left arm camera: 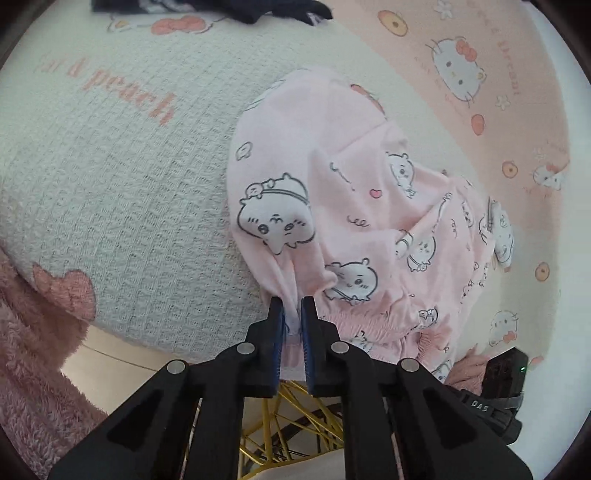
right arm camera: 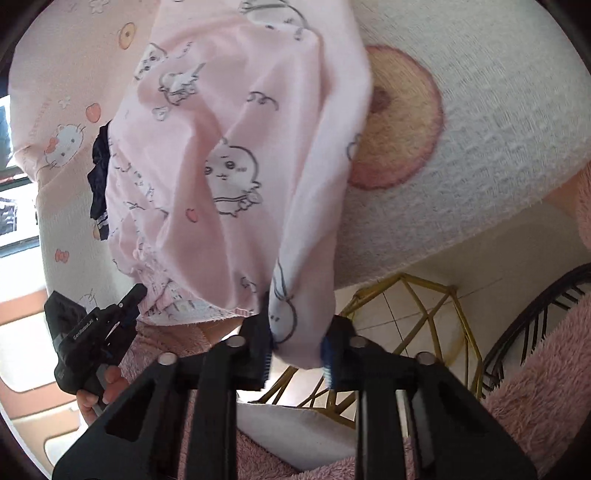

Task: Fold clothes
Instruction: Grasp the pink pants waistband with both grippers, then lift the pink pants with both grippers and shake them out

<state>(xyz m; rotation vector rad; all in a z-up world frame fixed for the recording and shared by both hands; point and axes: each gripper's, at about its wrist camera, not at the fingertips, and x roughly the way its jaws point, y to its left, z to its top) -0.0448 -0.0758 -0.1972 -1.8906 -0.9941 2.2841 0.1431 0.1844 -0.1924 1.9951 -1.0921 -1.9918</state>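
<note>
Both my left gripper (left arm camera: 291,314) and right gripper (right arm camera: 295,347) pinch thin bunches of the pink shorts (left arm camera: 332,206); a hard tug may slip a hem free.

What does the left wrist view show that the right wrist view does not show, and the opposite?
Only the left wrist view shows the "peach" lettering on the white blanket and the left tongs shut on a gathered edge of the pink garment. Only the right wrist view shows the big round peach print, the bare hand holding the other tool, and the right tongs with a fold of cloth between them. Both show the pink garment, the Hello Kitty sheet, a dark garment and the gold wire frame.
</note>
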